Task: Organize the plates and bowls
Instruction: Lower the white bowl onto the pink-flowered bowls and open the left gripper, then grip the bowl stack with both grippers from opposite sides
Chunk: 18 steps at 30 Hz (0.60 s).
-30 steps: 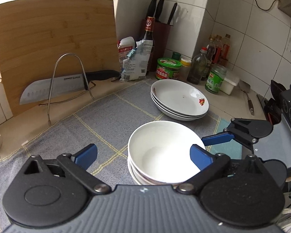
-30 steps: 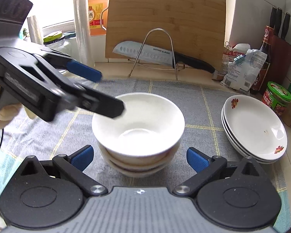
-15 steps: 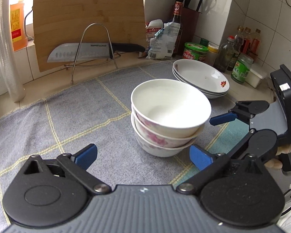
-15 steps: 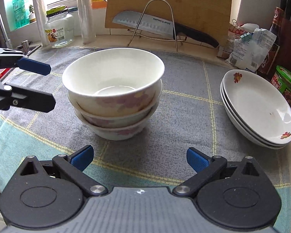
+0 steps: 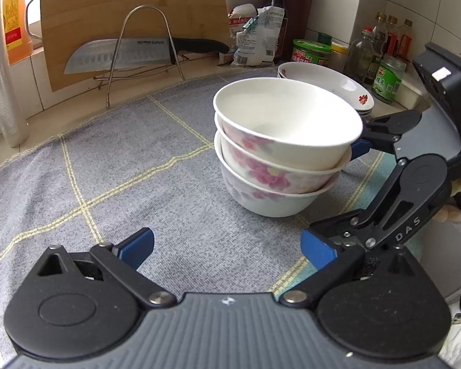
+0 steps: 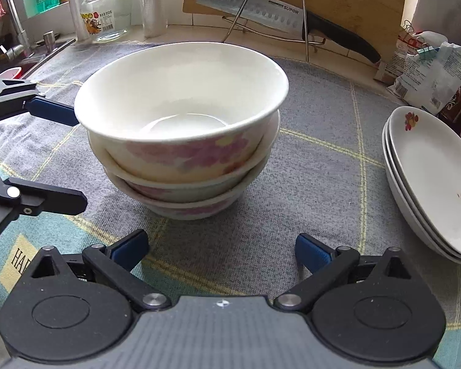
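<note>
Three bowls (image 6: 181, 129) sat nested on the surface (image 6: 322, 178), the plates (image 6: 430, 184) piled beside them; sorting looked nearly finished. Both hand-held grippers, left (image 5: 227, 246) and right (image 6: 221, 246), hung released, empty.

Three floral bowls (image 6: 181, 135) sit nested in one stack. Three shallow plates (image 6: 430, 181) form a second stack. One kitchen knife (image 5: 138, 53) rests in one wire rack (image 5: 144, 40) before one bamboo cutting board (image 5: 132, 3). One glass jar (image 6: 106, 15) stands by the window. One checked cloth (image 5: 123, 160) covers the surface.
</note>
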Each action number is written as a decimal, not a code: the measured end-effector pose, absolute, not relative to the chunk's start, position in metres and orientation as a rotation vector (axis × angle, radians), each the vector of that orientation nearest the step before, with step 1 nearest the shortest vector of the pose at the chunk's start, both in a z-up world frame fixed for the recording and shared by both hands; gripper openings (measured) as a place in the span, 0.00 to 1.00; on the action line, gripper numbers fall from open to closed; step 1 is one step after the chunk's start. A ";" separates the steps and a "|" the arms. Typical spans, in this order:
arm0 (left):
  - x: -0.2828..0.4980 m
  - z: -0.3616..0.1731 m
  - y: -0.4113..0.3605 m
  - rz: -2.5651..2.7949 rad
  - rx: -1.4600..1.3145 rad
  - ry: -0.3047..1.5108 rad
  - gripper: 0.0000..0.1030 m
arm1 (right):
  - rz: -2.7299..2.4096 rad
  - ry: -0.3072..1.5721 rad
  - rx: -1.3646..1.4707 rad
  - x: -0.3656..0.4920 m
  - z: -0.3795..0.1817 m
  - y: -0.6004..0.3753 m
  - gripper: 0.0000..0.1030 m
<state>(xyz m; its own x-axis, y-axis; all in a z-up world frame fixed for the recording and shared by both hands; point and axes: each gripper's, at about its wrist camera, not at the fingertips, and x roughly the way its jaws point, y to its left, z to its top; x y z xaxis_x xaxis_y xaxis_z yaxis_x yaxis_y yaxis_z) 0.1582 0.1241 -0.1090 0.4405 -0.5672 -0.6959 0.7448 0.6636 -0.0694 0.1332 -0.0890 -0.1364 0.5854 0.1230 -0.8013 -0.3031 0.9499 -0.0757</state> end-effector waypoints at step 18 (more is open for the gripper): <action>0.178 -0.124 0.098 -0.946 0.422 0.697 1.00 | 0.336 0.941 -0.270 0.135 -0.136 -0.095 1.00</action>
<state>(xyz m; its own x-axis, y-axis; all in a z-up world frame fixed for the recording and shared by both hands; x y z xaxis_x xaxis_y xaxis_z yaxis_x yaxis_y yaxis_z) 0.1782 0.0980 -0.1242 0.3945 -0.5895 -0.7049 0.8477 0.5295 0.0317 0.1353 -0.0947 -0.1359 0.5440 0.1634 -0.8230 -0.3957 0.9149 -0.0799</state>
